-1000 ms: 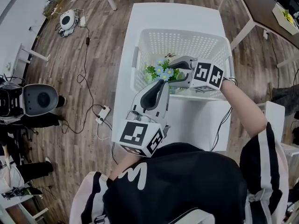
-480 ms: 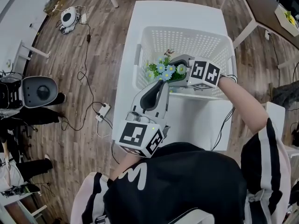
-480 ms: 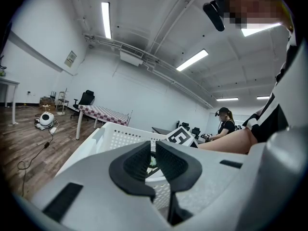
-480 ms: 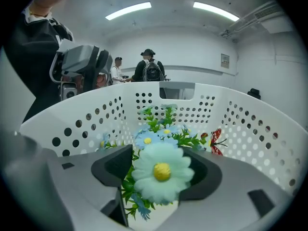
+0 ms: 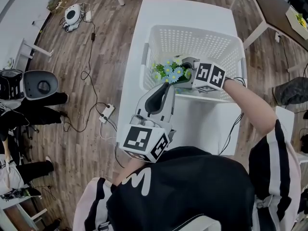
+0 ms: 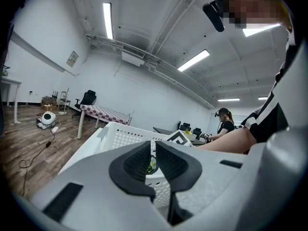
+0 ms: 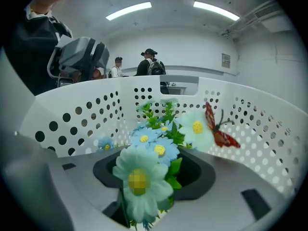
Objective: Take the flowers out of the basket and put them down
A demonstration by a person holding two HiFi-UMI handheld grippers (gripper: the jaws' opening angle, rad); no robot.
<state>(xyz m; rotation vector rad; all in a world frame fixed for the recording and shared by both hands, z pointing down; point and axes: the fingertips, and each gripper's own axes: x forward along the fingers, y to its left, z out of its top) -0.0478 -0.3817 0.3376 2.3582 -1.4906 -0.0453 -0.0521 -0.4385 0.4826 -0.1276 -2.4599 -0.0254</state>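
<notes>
A bunch of blue and white artificial flowers (image 5: 171, 71) with green leaves lies at the near left of the white perforated basket (image 5: 192, 37). My right gripper (image 5: 181, 73) reaches into the basket from the right. Its jaws stand wide on either side of the flowers (image 7: 159, 138) and are closing, and the pads do not press on them. A red butterfly (image 7: 216, 126) sits on the bunch. My left gripper (image 5: 162, 89) hovers outside the basket's near wall (image 6: 125, 136). Its jaws (image 6: 153, 162) are together with nothing between them.
The basket stands on a narrow white table (image 5: 139, 95). Cables and a power strip (image 5: 107, 112) lie on the wooden floor to the left, near a round white device (image 5: 74, 13). Another table (image 5: 269, 8) stands at the far right. People stand further back in the room.
My right gripper has edged slightly left around the flowers inside the basket. The left gripper has stayed where it was.
</notes>
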